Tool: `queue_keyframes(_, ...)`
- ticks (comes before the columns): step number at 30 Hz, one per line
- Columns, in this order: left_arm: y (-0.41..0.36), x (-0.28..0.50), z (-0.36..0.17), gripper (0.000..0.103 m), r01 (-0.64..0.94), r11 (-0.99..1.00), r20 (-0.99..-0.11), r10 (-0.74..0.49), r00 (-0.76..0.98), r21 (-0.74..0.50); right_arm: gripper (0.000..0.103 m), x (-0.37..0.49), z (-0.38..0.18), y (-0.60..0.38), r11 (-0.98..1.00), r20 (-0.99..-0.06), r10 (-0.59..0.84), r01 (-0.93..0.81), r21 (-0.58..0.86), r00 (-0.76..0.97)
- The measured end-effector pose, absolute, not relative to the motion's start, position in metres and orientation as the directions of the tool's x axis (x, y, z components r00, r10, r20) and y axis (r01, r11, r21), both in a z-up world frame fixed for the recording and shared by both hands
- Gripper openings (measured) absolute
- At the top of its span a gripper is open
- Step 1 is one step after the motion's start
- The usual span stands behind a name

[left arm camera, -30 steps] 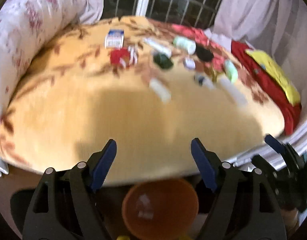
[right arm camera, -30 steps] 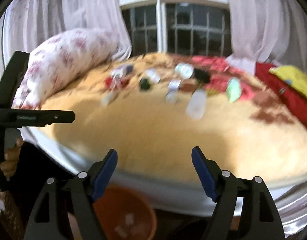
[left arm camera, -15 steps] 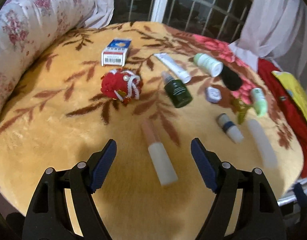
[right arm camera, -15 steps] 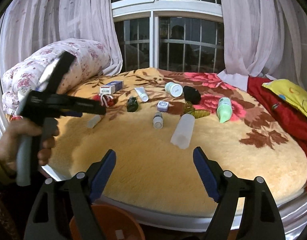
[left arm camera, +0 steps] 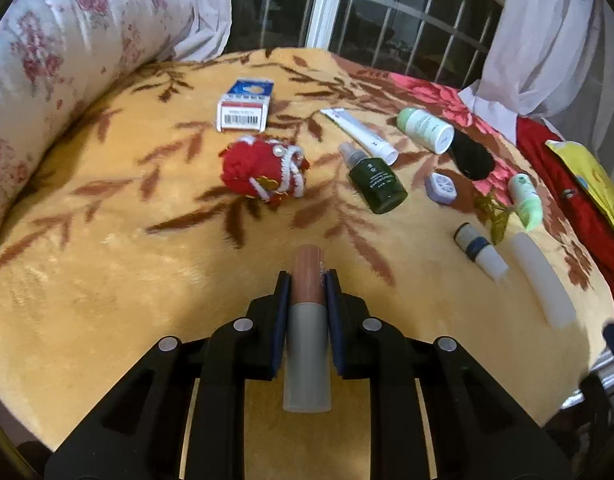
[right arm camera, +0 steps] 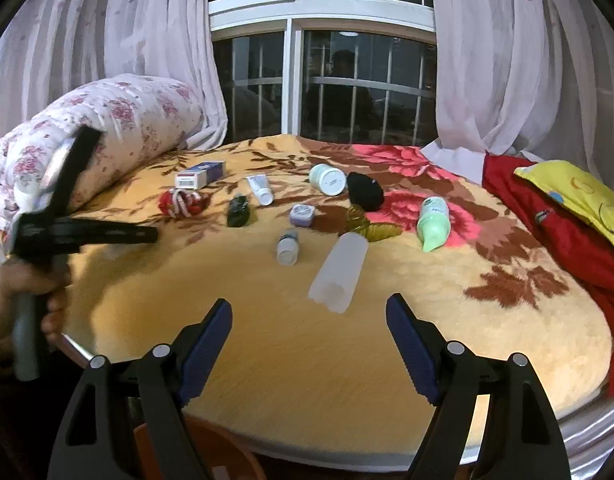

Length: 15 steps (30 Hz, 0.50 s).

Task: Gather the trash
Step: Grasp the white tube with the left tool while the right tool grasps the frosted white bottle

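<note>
The left gripper [left arm camera: 307, 292] is squeezed tight on the pink and grey tube [left arm camera: 308, 320]. Its blue pads press both sides of the tube, near the middle, so it should not slip when it is lifted. The tube lies on the yellow blanket [left arm camera: 107, 280], at the near edge, well in front of the red yarn ball [left arm camera: 263, 172]. The tube points away, in line with the fingers, and that is why the grip fits so neatly.

The right gripper [right arm camera: 309, 336] is wide open and holds nothing. It hangs over the near edge of the blanket, and the frosted tube [right arm camera: 339, 272] lies just beyond it, maybe the next thing to grab. The orange bucket [right arm camera: 211, 456] sits below the blanket edge, likely for the trash.

Half a second ago the left jaws stood wide apart with the pink and grey tube lying free ahead of them. They have just closed on it, and the gripper has moved in closer.
</note>
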<state>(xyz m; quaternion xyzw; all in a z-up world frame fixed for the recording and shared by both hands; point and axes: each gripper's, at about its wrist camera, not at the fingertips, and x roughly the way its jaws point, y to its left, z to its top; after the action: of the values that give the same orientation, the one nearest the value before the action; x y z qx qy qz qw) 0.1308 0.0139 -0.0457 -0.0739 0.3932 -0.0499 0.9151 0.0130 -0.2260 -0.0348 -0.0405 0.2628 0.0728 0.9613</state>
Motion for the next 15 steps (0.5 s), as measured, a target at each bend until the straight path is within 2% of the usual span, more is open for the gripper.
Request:
queue_keyframes(4,0.017,0.109,-0.034,0.018,0.061,0.985,-0.681,-0.155,0.716,-0.161,0.078,0.039,-0.035,-0.23,0.99,-0.518,0.061,-0.118,-0.078,0.853)
queue_keyframes(11,0.02,0.086,-0.028,0.018,0.091,0.977,-0.667,-0.197,0.718,-0.191,0.077,0.092,-0.043,-0.229,0.992,-0.586,0.008,-0.081,-0.098,0.81)
queue_keyframes(14,0.018,0.081,-0.029,0.018,0.099,0.975,-0.665,-0.209,0.717,-0.199,0.07,0.109,-0.048,-0.223,0.991,-0.619,-0.008,-0.078,-0.112,0.785)
queue_keyframes(15,0.017,0.081,-0.029,0.018,0.103,0.975,-0.666,-0.209,0.716,-0.196,0.061,0.116,-0.052,-0.222,0.99,-0.643,-0.015,-0.078,-0.116,0.766)
